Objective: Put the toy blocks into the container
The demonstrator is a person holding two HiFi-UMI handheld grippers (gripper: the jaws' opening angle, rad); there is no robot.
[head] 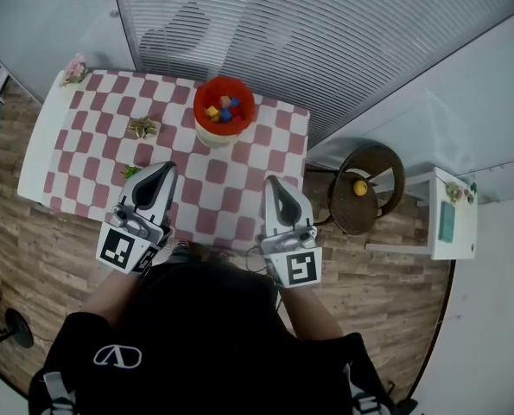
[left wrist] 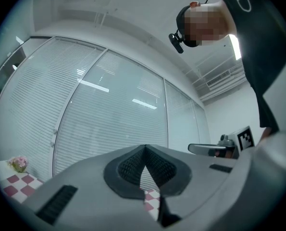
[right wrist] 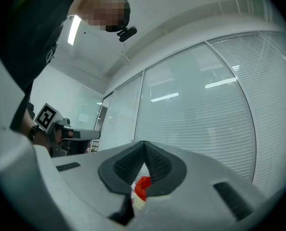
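Nearest is the person in a dark top, holding both tools out over the near edge of the table, which wears a red and white checked cloth. The left gripper is clenched: in the left gripper view its ribbed pads meet at the tips with nothing between them. The right gripper is clenched and empty too, its pads touching at the tips. Both point toward the far side and lean slightly in toward each other.

Just left of the left gripper a small green thing shows on the cloth, partly covered by the tool. Farther on lies a small brownish star-shaped thing, too small to identify.

Beyond, near the table's far edge and about midway between the two tools' lines, stands the container, a round, red-rimmed bowl on a pale body. It is upright with its mouth facing up and, being round, has no long axis to speak of. The toy blocks lie heaped inside it, yellow, blue and orange; which way any one of them faces cannot be made out. In the right gripper view the container appears through the gap under the closed tips.

At the far left corner sits a small pot of pink flowers. Off the table's right end stand a round wicker stool bearing a yellow thing and, farther right, a white side table. Slatted blinds lie beyond the table.
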